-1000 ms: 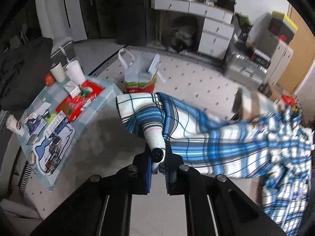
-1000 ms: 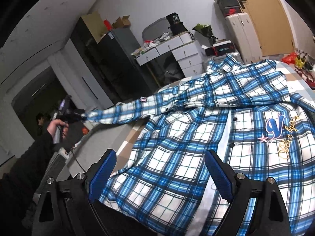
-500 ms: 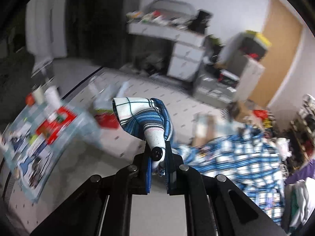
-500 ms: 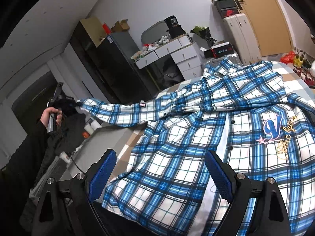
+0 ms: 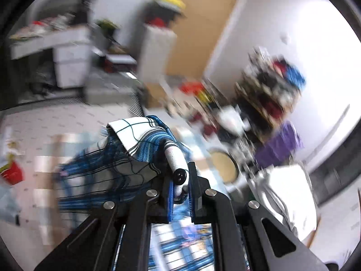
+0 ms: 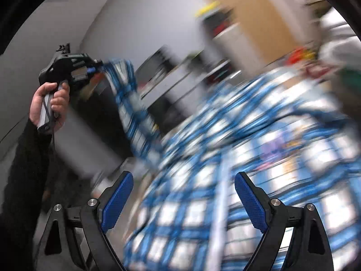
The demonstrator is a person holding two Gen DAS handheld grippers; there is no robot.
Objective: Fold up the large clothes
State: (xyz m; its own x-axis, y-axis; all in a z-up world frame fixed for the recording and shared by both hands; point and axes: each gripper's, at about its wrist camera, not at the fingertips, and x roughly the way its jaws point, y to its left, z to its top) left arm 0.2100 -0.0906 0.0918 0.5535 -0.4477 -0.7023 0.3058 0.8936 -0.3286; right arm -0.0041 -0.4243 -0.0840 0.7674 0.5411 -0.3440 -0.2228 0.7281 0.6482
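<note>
Sleeve cuff [image 5: 144, 140] of the blue-and-white plaid shirt [image 6: 237, 169] sits pinched in my left hand-held gripper [image 5: 180, 186], its blue pads squeezed narrow on the white button strip, with a black button [image 5: 179, 176] showing right at the tips. From my right wrist camera I see that same hand-held gripper raised at the upper left, gripped by a hand [image 6: 48, 106] in a dark sleeve [image 6: 24, 169], and the shirt sleeve hangs from it in a slanting band down to the body of the shirt. The shirt body spreads wide below and ahead of my right hand-held gripper [image 6: 183, 196], whose blue pads [image 6: 117, 196] stand wide apart with nothing between them, above the cloth. Both views are heavily smeared, so I cannot tell what surface the shirt lies on. Behind it I make out a wooden door [image 5: 203, 29] and white drawers [image 5: 70, 67].
</note>
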